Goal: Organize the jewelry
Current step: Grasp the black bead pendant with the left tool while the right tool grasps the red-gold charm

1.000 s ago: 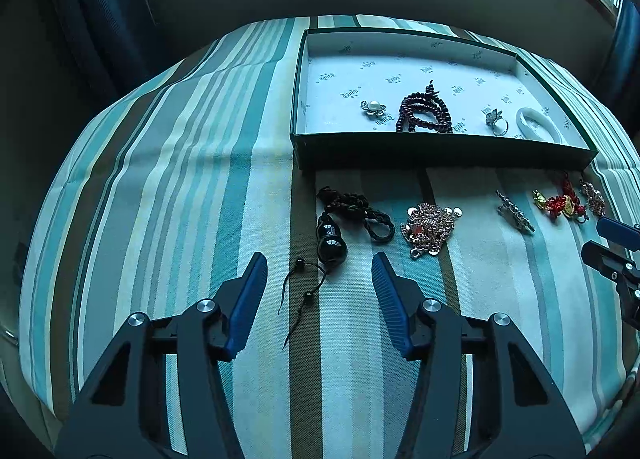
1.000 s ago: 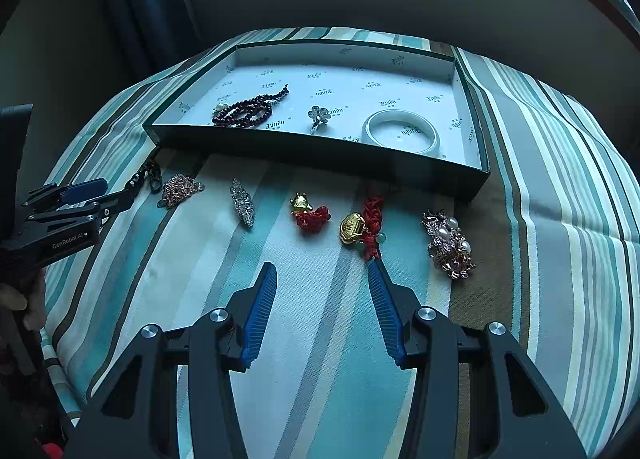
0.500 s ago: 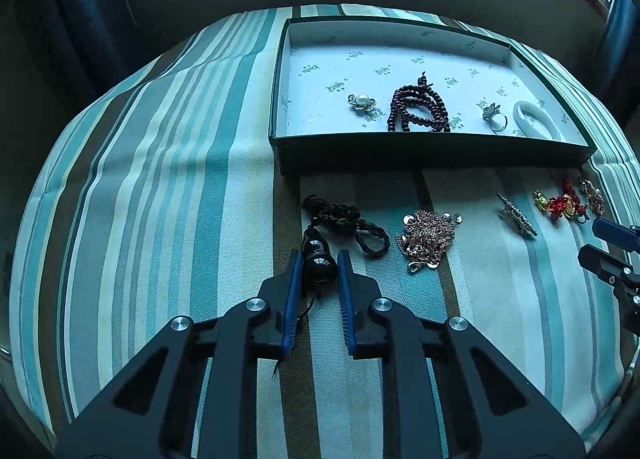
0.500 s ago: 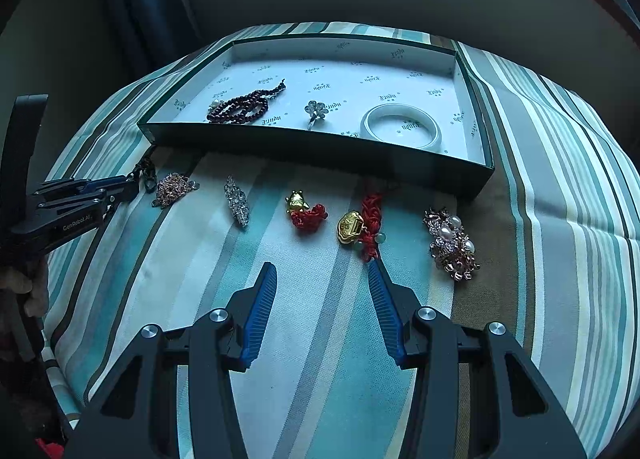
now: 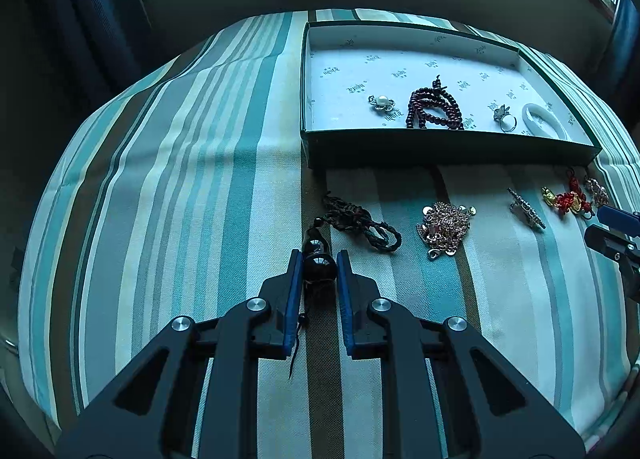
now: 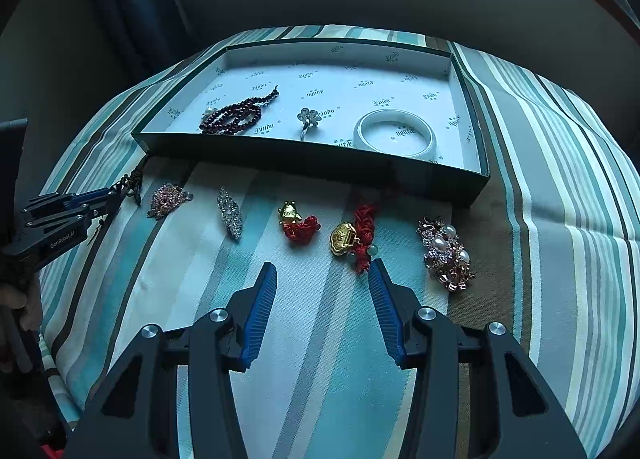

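One glossy black gourd-shaped bead pendant (image 5: 318, 259) on a dark braided cord (image 5: 360, 221) lies on the striped cloth (image 5: 180, 199), pinched between the closed pads of the left gripper (image 5: 317, 271). This looks like the pick-up step; next it likely needs lifting over the near wall of the green-walled, white-lined box (image 5: 440, 147), cord trailing. The right gripper (image 6: 322, 287) hangs half-open and empty, and the pendant's underside and tassel end are hidden.

Left tool (image 5: 319, 259) clamped nearly closed — right tool (image 6: 322, 273) spread apart.

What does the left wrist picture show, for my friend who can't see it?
The left hand-held gripper is shut on a shiny black bead pendant lying on a striped cloth. Behind it, an open green box holds a dark bead bracelet, rings and a white bangle.
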`<act>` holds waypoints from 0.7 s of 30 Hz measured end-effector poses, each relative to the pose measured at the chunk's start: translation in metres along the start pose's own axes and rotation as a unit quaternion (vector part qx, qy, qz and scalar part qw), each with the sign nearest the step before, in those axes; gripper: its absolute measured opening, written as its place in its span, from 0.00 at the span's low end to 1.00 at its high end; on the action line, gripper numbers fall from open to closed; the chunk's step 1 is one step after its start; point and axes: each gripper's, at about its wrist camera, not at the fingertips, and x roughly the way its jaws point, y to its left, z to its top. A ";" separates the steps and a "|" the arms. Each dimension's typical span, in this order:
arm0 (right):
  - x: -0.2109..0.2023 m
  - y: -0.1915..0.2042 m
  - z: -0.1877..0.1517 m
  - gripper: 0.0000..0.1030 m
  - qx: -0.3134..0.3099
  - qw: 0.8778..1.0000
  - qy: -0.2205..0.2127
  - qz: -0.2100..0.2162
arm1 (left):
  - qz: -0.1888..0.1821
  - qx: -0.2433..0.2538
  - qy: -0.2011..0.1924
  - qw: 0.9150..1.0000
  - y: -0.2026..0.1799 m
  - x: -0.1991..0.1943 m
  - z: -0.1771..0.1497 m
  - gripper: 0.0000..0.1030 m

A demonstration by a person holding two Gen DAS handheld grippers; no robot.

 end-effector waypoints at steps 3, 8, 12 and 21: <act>0.002 0.006 0.007 0.45 -0.010 1.000 -0.005 0.005 | 0.000 -0.007 0.004 1.000 0.004 0.002 -0.001 0.16; 0.013 0.014 0.021 0.37 -0.023 1.000 -0.005 0.013 | 0.000 -0.009 0.004 1.000 0.006 0.004 -0.001 0.16; 0.023 0.014 0.026 0.37 -0.024 1.000 0.000 0.010 | -0.001 -0.004 0.003 1.000 0.006 0.005 -0.001 0.16; 0.033 0.017 0.025 0.32 -0.041 0.999 0.007 -0.003 | -0.001 -0.002 0.000 1.000 0.003 0.006 0.001 0.18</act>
